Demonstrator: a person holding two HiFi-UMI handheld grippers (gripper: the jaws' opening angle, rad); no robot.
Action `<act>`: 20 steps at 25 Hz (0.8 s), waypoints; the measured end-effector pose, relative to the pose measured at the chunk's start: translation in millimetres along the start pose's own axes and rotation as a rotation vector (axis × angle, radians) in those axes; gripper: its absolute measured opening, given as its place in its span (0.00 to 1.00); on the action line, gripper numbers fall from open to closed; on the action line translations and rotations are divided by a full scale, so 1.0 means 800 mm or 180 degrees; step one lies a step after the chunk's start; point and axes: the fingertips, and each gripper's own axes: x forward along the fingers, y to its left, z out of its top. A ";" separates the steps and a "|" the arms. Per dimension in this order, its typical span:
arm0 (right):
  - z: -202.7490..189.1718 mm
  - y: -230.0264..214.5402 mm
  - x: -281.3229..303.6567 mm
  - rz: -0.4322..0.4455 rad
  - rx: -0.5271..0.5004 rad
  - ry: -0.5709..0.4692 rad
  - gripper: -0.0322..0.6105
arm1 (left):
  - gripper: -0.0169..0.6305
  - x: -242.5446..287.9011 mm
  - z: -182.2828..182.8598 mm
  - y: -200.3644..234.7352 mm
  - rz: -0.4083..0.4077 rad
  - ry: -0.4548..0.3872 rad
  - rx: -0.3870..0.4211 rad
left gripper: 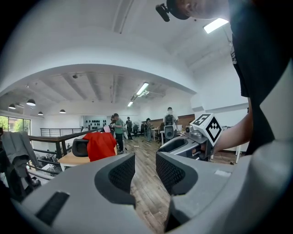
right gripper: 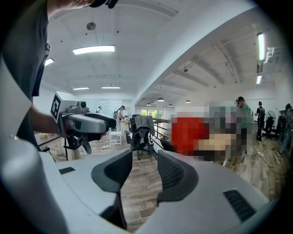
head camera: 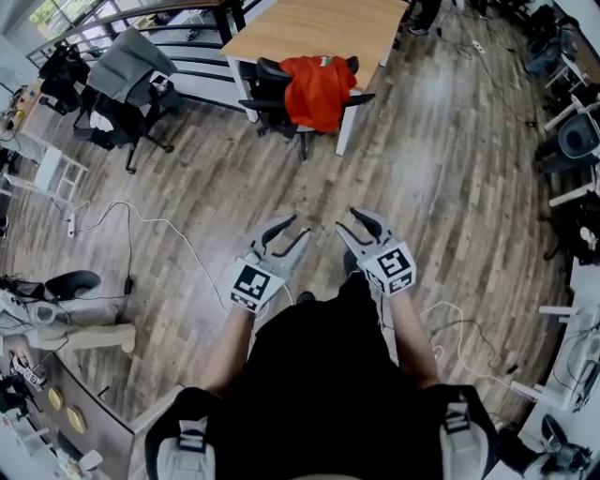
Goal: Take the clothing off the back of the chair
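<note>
Nothing of the job is done yet, by the look of it. The red clothing (head camera: 319, 89) hangs over the back of the black chair (head camera: 269, 96), which is pushed in at the wooden desk (head camera: 309, 23), dead ahead of the person at twelve o'clock and well apart from both tools across open wooden floor (head camera: 234, 187).

The left gripper (head camera: 295, 228) and the right gripper (head camera: 347, 221) are held out side by side in front of the body, both aimed towards twelve. Each has its jaws a narrow way apart with only floor showing between them, so neither holds anything. I'd say the whole task is left: walk up, grip the cloth, lift it clear of the backrest.

The garment is draped down the backrest, so its long axis runs upright, top edge folded over the chair's crest and lower edge pointing at the floor, broad face turned to the person. At about ten o'clock a second chair (head camera: 141, 127) carries a grey garment (head camera: 131, 61).
</note>
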 end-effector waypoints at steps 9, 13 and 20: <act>0.016 -0.054 0.017 0.0119 -0.0031 0.0010 0.32 | 0.24 0.039 0.008 0.020 0.0135 0.0078 -0.0096; 0.022 -0.079 0.028 0.0206 -0.0075 -0.0038 0.32 | 0.24 0.057 0.018 0.034 0.0238 0.0068 -0.0073; 0.029 -0.127 0.049 0.0354 -0.0084 -0.0087 0.32 | 0.24 0.097 0.023 0.053 0.0431 0.0101 -0.0125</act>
